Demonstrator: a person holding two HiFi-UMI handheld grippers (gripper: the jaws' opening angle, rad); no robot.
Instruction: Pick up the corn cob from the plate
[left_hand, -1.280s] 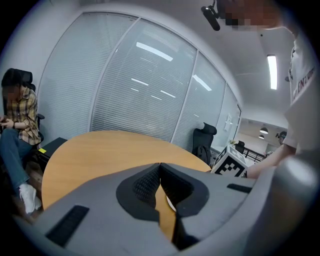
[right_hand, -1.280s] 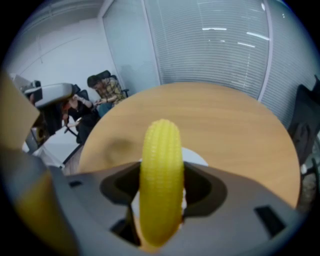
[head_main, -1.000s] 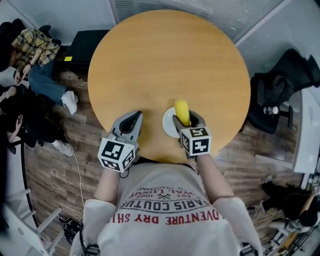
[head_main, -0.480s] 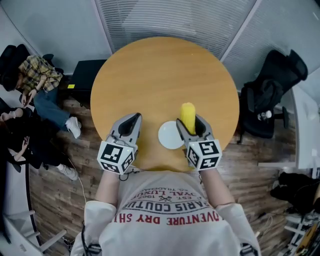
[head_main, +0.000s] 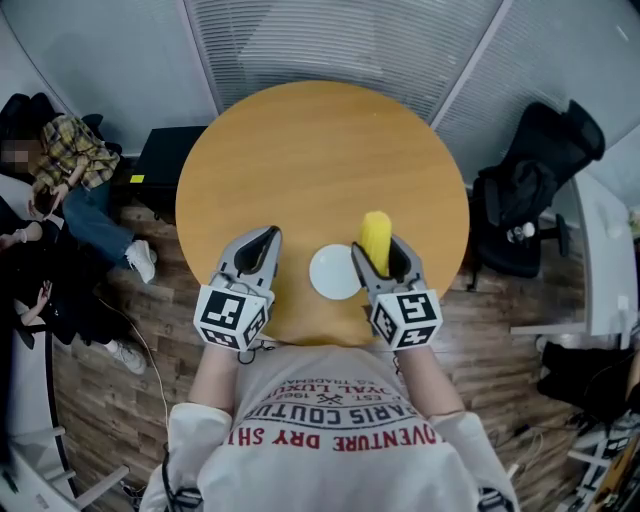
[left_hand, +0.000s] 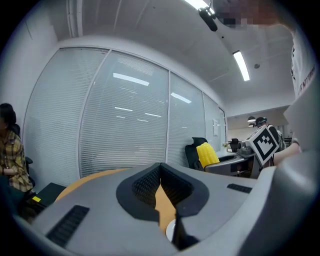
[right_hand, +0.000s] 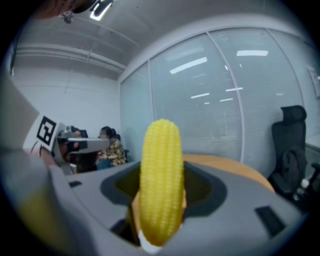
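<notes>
My right gripper (head_main: 383, 251) is shut on the yellow corn cob (head_main: 376, 238), which is held up above the round wooden table (head_main: 320, 160). Seen in the right gripper view, the corn cob (right_hand: 161, 185) stands upright between the jaws and fills the middle. The small white plate (head_main: 333, 272) lies bare on the table just left of the right gripper. My left gripper (head_main: 256, 251) hovers over the table's near left edge, jaws shut with nothing between them. From the left gripper view the corn cob (left_hand: 206, 154) and the right gripper's marker cube (left_hand: 264, 142) show at the right.
A black office chair (head_main: 525, 190) stands right of the table. A black box (head_main: 160, 160) and seated people (head_main: 70, 160) are at the left. Glass walls with blinds run behind the table. The floor is wood.
The right gripper has lifted the corn cob off the plate and carried it to the right. The plate is now bare. The head view has shifted. The left gripper stayed put.
</notes>
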